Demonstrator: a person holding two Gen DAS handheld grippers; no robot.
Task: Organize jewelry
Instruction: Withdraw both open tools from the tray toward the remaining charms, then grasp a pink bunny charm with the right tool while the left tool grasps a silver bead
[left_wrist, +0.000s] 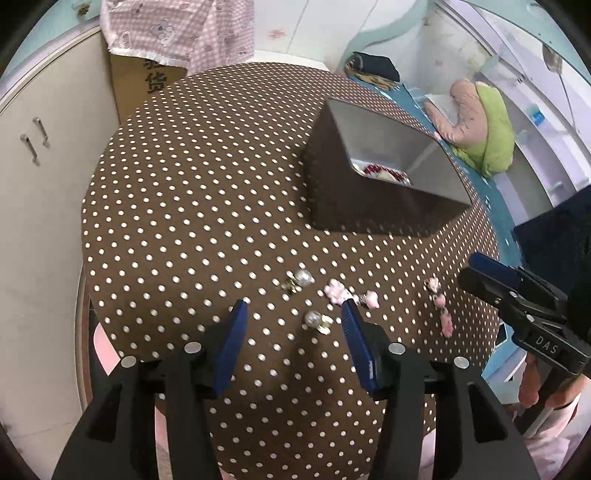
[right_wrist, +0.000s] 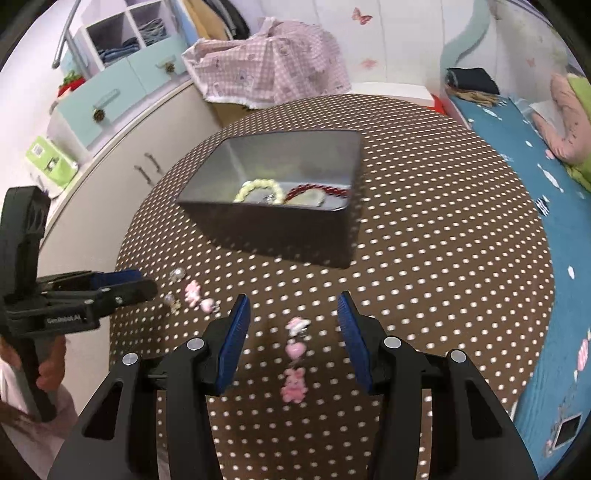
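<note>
On the brown polka-dot tablecloth (left_wrist: 184, 192) stands an open metal tin (left_wrist: 332, 177) (right_wrist: 266, 229) holding a yellow bead bracelet (right_wrist: 258, 186) and a red one (right_wrist: 321, 190). Loose pieces lie near the front edge: two pearl earrings (left_wrist: 303, 277) (left_wrist: 314, 318), pink charms (left_wrist: 338, 290) and a pink dangle earring (left_wrist: 441, 306) (right_wrist: 295, 354). My left gripper (left_wrist: 294, 308) is open just above the nearer pearl earring, which sits between its fingers untouched. My right gripper (right_wrist: 293, 301) is open over the pink dangle earring, with its pads apart from it.
A beige cabinet (left_wrist: 44, 166) runs along the left of the round table. Behind it are a cardboard box (left_wrist: 140, 81) and a pink checked cloth (right_wrist: 273, 62). A bed with a blue sheet (right_wrist: 517, 155) lies close on the right. A hand (right_wrist: 51, 365) grips the left tool.
</note>
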